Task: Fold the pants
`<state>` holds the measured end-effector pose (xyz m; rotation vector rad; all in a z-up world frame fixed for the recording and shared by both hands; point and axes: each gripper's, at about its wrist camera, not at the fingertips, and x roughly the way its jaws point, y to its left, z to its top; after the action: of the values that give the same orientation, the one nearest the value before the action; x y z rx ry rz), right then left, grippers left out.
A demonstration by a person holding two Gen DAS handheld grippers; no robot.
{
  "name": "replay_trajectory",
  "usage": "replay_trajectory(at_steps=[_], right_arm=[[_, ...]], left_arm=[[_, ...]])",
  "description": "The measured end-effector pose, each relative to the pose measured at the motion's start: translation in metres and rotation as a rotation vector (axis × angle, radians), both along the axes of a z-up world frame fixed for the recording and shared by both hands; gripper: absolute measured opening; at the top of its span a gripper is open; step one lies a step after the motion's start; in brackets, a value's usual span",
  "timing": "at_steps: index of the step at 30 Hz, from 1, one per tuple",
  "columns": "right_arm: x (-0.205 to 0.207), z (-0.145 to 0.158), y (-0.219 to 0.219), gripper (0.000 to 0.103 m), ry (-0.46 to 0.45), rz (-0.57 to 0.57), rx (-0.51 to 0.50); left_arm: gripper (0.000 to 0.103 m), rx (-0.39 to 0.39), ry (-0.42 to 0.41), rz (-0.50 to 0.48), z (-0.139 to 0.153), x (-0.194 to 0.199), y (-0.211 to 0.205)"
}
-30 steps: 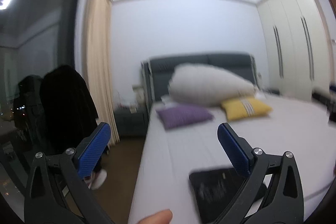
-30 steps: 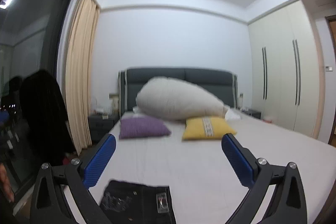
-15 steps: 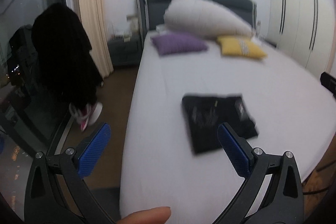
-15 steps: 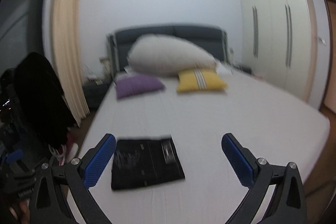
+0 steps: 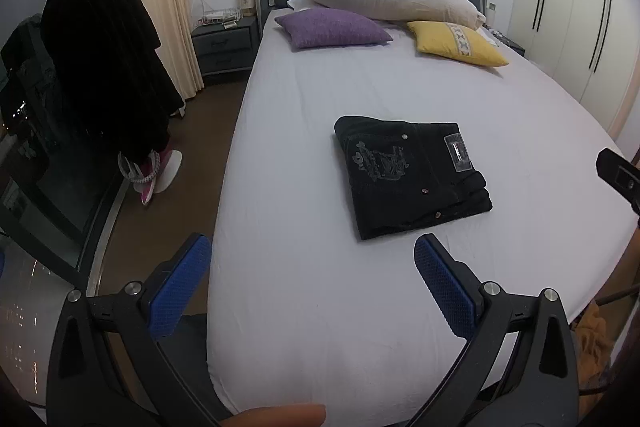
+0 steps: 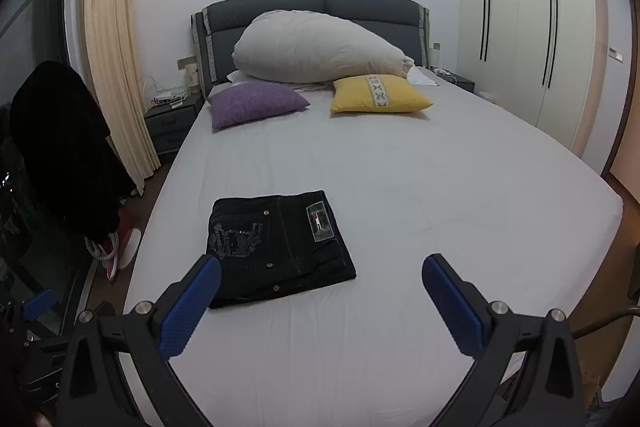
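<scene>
The black pants (image 5: pixel 408 173) lie folded in a flat rectangle on the white bed (image 5: pixel 320 287), near its foot; they also show in the right wrist view (image 6: pixel 276 247). My left gripper (image 5: pixel 312 283) is open and empty, held above the bed short of the pants. My right gripper (image 6: pixel 320 291) is open and empty, also above the bed, with its left fingertip (image 6: pixel 200 287) over the pants' near left corner in the picture. Part of the right gripper (image 5: pixel 620 179) shows at the right edge of the left wrist view.
A purple cushion (image 6: pixel 256 103), a yellow cushion (image 6: pixel 380 95) and a large white pillow (image 6: pixel 316 55) lie at the headboard. A dark coat (image 5: pixel 104 59) hangs left of the bed above pink shoes (image 5: pixel 154 171). A nightstand (image 5: pixel 224 43) and wardrobes (image 6: pixel 520 39) stand by the walls.
Both grippers have tilted downward, so the folded pants and the bed's foot came fully into view. Both stay open. The pants have not moved.
</scene>
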<state>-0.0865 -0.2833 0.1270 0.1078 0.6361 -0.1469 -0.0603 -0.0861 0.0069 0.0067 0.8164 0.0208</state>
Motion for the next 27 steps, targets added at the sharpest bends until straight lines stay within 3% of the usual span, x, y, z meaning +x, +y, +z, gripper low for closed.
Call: replay_trajectory(at_steps=[27], right_arm=[[0.005,-0.011,0.013,0.103,0.054,0.046,-0.005]], left_arm=[[0.103,-0.002,0.024,-0.008,-0.004,0.003,0.003]])
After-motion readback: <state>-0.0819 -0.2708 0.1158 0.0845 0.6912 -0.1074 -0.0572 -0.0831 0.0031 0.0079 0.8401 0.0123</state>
